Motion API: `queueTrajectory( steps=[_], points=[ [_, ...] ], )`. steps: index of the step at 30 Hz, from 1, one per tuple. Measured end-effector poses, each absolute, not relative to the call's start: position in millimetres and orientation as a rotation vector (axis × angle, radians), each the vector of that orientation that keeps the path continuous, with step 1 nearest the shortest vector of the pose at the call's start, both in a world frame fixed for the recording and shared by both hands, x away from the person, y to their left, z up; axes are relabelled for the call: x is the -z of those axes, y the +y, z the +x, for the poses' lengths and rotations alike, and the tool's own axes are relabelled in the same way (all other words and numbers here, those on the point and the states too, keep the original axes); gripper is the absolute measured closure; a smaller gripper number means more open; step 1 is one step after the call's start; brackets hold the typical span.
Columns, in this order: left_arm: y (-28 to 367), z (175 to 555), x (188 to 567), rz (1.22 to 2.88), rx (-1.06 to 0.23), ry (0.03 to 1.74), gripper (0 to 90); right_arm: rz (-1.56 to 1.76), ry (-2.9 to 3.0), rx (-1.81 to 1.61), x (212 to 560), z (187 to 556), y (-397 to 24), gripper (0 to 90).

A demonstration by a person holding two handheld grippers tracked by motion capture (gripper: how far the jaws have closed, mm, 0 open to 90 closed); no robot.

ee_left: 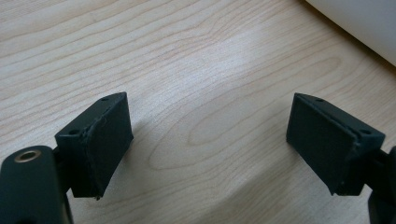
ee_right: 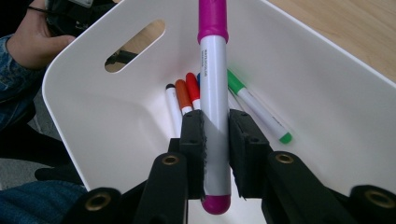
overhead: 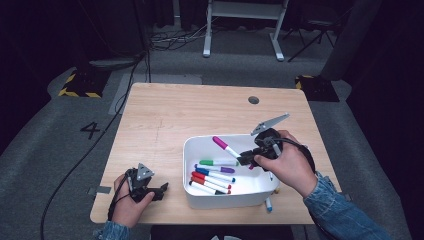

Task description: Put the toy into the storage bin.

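Item: magenta marker [ee_right: 213, 93], white barrel, magenta cap and end plug. I have it pinched between the pads of my right gripper [ee_right: 215, 154], clamped low on the barrel near the plug end, so most of its length and the cap stick out ahead of the jaws. In the high view the right gripper [overhead: 248, 158] holds it over the white bin [overhead: 189, 172], cap pointing up and away toward the table's far left.

Step in hand, as I judge it: setting this marker down in the bin with the others. To do it well I lower the cap end first, tilt the barrel until it lies roughly parallel to the markers on the floor, keep it off the bin wall, and part the jaws only when it is just above the pile, so it does not bounce or roll out.

Bin contents: green marker [ee_right: 258, 113], red marker [ee_right: 192, 91], orange marker [ee_right: 182, 98] and a black-capped marker [ee_right: 173, 109], all lying below the held one and apart from it.

Left gripper [overhead: 156, 190]: resting on the wooden table [ee_left: 196, 56] near the front-left edge, jaws spread wide, nothing between them, well apart from the bin.

One blue-tipped marker [overhead: 268, 204] lies on the table just outside the bin's near right corner.
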State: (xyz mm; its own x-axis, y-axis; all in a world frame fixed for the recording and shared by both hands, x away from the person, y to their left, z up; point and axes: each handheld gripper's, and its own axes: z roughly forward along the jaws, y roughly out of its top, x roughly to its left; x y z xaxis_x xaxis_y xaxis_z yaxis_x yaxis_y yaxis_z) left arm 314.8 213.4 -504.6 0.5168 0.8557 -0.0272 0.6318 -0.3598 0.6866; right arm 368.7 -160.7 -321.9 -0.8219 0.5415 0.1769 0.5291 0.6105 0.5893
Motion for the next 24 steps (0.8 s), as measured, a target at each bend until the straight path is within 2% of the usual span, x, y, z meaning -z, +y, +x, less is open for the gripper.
queueTrajectory(
  steps=[24],
  points=[
    [213.4, 314.8, 504.7, 2.109, -0.443, 1.209, 14.4, 0.918, 2.949, -0.819, 356.0, 391.1, -103.6, 76.5]
  ],
)
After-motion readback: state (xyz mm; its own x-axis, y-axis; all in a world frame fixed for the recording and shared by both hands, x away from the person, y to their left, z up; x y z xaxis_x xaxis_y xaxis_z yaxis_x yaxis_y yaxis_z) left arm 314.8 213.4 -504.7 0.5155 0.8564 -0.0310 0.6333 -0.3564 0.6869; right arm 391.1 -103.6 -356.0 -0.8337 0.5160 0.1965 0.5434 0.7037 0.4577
